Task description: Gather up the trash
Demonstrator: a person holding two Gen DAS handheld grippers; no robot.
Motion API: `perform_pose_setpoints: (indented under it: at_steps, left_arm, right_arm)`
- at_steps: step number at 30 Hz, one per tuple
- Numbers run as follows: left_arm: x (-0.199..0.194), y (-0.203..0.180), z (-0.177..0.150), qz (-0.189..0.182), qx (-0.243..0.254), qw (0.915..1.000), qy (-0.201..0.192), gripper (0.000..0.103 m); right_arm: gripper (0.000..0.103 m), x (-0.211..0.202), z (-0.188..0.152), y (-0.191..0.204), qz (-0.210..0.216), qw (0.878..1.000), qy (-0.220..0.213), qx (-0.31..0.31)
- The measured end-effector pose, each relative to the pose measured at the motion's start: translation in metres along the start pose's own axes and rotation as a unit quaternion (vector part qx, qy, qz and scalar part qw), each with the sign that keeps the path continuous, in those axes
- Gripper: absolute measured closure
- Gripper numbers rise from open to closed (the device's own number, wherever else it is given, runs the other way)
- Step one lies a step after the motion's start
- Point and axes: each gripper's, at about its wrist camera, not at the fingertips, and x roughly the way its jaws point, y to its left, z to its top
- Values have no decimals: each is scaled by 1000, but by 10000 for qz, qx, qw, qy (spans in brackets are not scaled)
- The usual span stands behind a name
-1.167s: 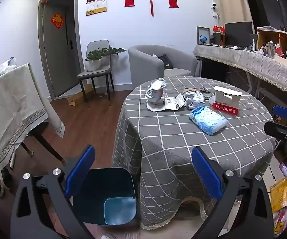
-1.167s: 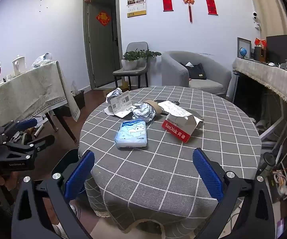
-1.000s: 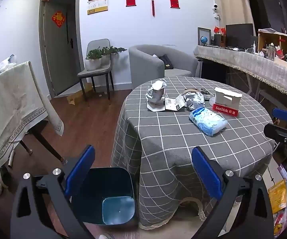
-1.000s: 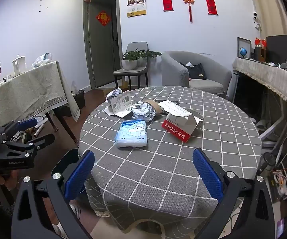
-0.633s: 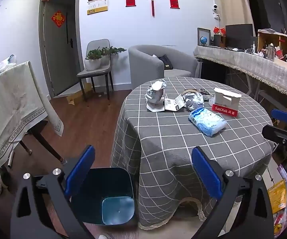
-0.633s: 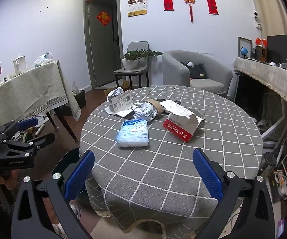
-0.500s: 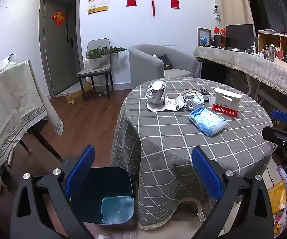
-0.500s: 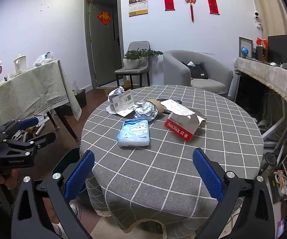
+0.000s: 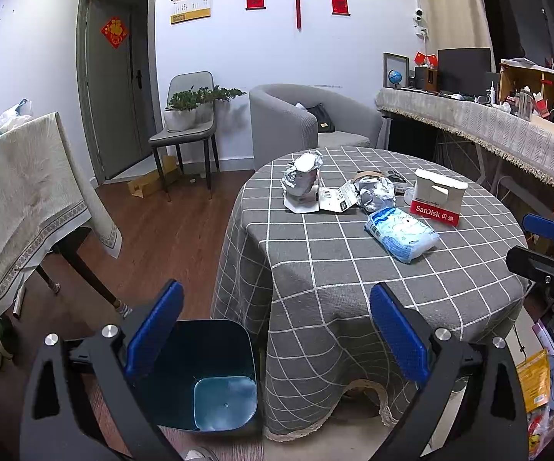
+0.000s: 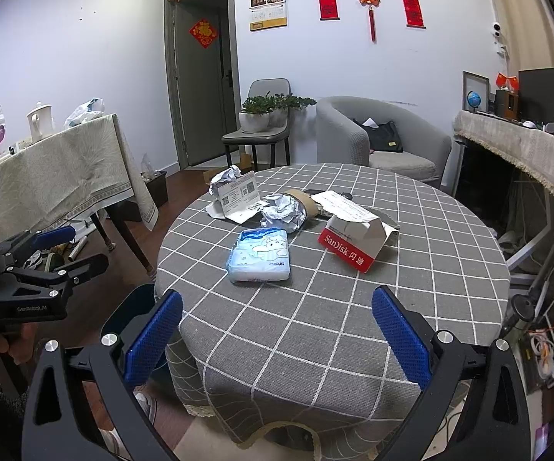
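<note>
Trash lies on a round table with a grey checked cloth (image 9: 338, 269) (image 10: 430, 269): a blue tissue pack (image 9: 401, 233) (image 10: 259, 255), a red-and-white SanDisk box (image 9: 438, 201) (image 10: 353, 236), crumpled foil balls (image 9: 301, 174) (image 10: 284, 213) and paper cards (image 10: 238, 192). A dark teal bin (image 9: 215, 376) (image 10: 134, 307) stands open on the floor at the table's left side. My left gripper (image 9: 277, 330) is open and empty above the bin and table edge. My right gripper (image 10: 277, 330) is open and empty at the table's near edge.
A cloth-covered side table (image 9: 15, 192) (image 10: 65, 161) stands at the left. A grey armchair (image 9: 307, 123) and a chair with potted plants (image 9: 188, 123) are behind the round table. A long counter (image 9: 488, 134) runs along the right.
Both grippers drifted slightly; the view barely shifts. Both stay open and empty.
</note>
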Motion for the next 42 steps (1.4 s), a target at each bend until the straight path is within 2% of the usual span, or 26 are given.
perform_pose_setpoints:
  at_steps: [42]
  left_arm:
    - [-1, -2, -1, -1, 2, 10000, 4, 4]
  right_arm:
    - [3, 2, -1, 1, -6, 10000, 21, 2]
